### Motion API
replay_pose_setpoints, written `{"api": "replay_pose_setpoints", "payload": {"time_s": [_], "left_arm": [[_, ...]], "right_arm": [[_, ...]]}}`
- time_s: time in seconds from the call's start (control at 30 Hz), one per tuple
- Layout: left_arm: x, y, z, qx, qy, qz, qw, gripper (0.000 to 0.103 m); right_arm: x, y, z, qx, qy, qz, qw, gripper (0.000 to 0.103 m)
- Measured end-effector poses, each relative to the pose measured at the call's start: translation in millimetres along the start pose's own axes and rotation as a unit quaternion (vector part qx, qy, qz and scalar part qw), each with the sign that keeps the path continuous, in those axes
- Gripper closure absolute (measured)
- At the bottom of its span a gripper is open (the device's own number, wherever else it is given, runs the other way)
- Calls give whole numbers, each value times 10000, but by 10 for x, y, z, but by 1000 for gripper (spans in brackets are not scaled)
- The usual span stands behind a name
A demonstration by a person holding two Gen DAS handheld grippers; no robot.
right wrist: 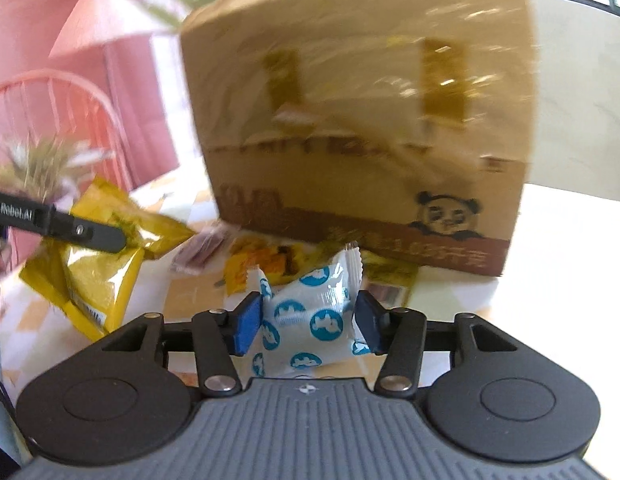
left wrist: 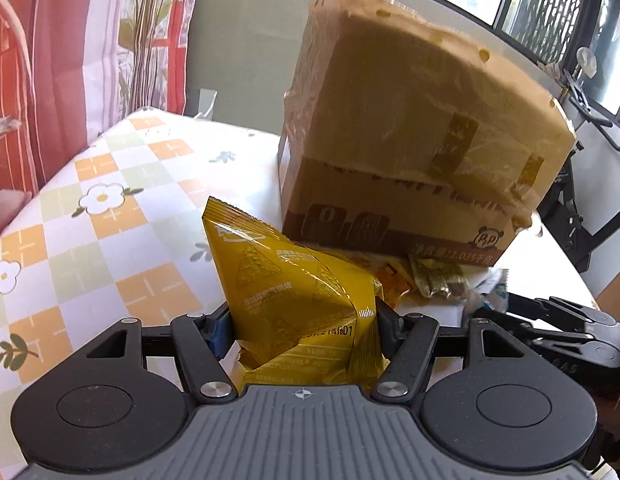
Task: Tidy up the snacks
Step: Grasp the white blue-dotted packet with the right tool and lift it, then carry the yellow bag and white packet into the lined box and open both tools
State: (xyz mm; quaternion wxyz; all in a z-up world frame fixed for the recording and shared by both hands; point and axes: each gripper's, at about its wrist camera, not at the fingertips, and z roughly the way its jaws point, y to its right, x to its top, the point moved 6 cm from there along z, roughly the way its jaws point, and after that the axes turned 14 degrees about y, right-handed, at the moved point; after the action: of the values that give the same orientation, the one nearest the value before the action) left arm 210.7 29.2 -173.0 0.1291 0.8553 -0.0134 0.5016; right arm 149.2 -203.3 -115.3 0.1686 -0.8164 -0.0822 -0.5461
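Yellow snack pouch (left wrist: pixel 297 304) clamped in my left gripper (left wrist: pixel 299 330); blue-and-white packet (right wrist: pixel 310 312) clamped in my right gripper (right wrist: pixel 305 320), both held before the cardboard box (left wrist: pixel 406 140). Risk: slick film slipping from the pads. Only the right view shows loose snacks (right wrist: pixel 265 264) at the box's foot clearly

Crinkled glossy yellow foil snack packet (left wrist: pixel 297 300) is pinched btwn left fingers, its point tilted up past the tips. Small white plastic pouch w/ blue round prints (right wrist: pixel 310 316) is clamped btwn right fingers, upright, sealed edge above tips.
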Motion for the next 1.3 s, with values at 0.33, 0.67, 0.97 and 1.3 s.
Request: {"api": "replay_pose_setpoints", "payload": {"time_s": [0.33,0.67,0.97,1.3], "left_arm": [[468,133,-224,-114,569,255,9980,34],[1320,515,-525,-578,1426,745,9853,34],[2046,916,-208,-645,1938,1194,9716,34],[2310,1378,958,-314,1338,1548,9783,34]], "right_arm": [[560,84,-324,-1,844,280,9960,51],[1375,-151,-520,497,1806,-56,9823,51],[1999,63,-300,281,2146,-183,9761,51],[2182,424,525,-464,1435,-348,9880,51]]}}
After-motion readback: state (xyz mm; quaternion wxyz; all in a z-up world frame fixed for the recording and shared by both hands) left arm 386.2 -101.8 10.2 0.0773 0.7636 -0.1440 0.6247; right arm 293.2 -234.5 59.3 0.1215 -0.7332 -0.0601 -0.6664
